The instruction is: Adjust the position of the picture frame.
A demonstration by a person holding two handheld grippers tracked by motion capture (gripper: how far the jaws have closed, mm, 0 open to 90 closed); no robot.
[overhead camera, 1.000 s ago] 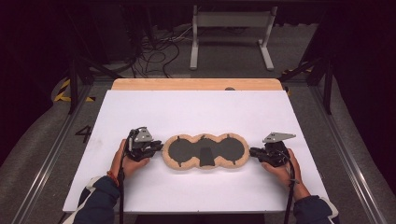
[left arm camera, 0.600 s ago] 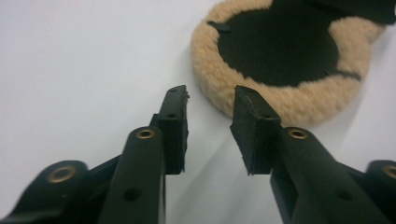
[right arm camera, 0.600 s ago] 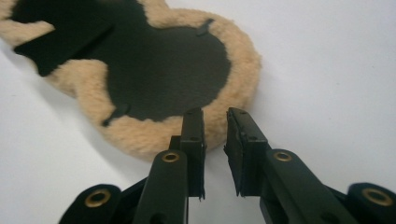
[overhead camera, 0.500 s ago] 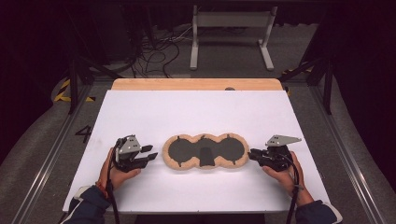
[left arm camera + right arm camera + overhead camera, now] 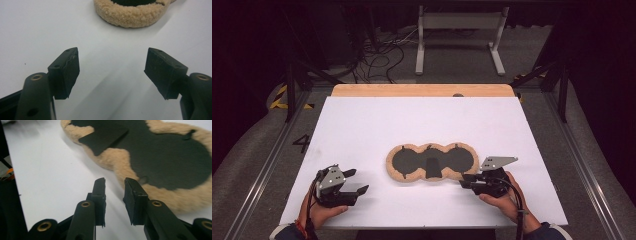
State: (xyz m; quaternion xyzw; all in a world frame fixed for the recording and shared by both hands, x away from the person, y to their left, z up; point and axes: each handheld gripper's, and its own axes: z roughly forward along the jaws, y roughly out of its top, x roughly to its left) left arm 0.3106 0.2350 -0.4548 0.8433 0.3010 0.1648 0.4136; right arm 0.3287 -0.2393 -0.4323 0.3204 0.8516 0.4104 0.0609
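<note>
high view, "4" (image 5: 302, 143) marked beside white table (image 5: 362, 130)

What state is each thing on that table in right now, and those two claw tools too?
Fleece pad: lying flat, dark side up, untouched.
Dark flap: lying on the pad's middle.
Left gripper: open, just been opening, nothing between its fingers, away from the pad.
Right gripper: open a little, just been opening, nothing between its fingers, beside the pad's edge.
</note>
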